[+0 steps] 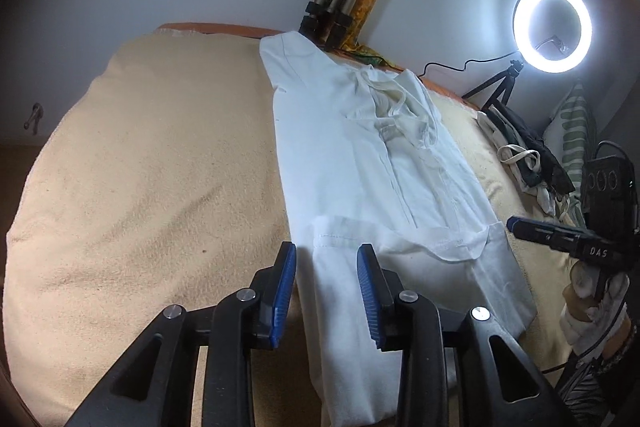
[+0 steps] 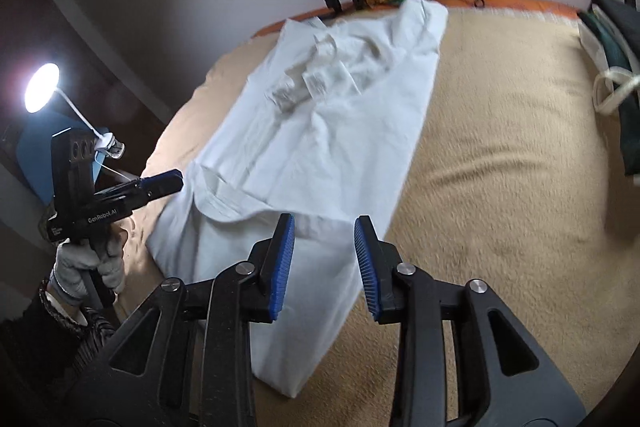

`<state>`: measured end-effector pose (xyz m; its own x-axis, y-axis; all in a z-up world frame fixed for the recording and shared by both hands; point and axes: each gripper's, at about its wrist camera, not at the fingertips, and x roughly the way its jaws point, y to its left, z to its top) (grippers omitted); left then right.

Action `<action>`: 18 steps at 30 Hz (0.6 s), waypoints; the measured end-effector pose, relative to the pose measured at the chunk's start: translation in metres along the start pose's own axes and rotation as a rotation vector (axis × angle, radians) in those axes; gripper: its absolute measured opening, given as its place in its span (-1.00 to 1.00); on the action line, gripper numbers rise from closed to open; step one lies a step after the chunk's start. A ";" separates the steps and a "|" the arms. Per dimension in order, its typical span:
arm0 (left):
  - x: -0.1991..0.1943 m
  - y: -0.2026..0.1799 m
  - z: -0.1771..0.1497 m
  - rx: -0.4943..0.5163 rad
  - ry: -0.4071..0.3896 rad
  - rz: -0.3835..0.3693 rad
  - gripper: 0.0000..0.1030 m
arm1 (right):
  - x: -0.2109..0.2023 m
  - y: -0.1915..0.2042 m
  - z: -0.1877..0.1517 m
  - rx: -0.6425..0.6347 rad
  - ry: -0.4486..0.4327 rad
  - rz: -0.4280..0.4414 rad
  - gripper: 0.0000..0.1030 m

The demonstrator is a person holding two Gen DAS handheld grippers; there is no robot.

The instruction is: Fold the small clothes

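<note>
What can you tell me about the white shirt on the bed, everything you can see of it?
The white shirt is thin, cotton-looking fabric, folded lengthwise into a long narrow strip with a sleeve tucked across its near part. A neckline and label show near the far end. It lies flat on the beige blanket, running away toward the wall. The left gripper and right gripper are open over its near end, gripping nothing.

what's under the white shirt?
The white shirt lies folded lengthwise on a beige blanket, which shows all around it. Whatever sits beneath its layers is covered. Both grippers, left gripper and right gripper, hover open.
</note>
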<state>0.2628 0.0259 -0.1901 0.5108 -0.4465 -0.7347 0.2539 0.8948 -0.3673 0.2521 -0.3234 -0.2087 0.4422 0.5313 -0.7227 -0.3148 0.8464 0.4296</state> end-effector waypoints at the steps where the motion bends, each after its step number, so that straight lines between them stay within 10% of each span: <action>1: 0.002 -0.001 0.001 0.001 0.001 0.001 -0.42 | 0.001 -0.002 0.000 0.009 0.004 0.006 -0.36; 16: 0.008 -0.004 0.005 0.011 0.000 -0.002 -0.98 | 0.010 -0.006 0.001 0.019 0.019 -0.018 -0.36; 18: 0.007 -0.004 0.004 0.007 0.000 -0.004 -1.00 | 0.010 -0.002 0.001 0.002 0.015 -0.022 -0.67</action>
<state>0.2689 0.0194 -0.1914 0.5098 -0.4505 -0.7329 0.2621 0.8928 -0.3664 0.2581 -0.3196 -0.2161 0.4358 0.5122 -0.7401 -0.3032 0.8578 0.4152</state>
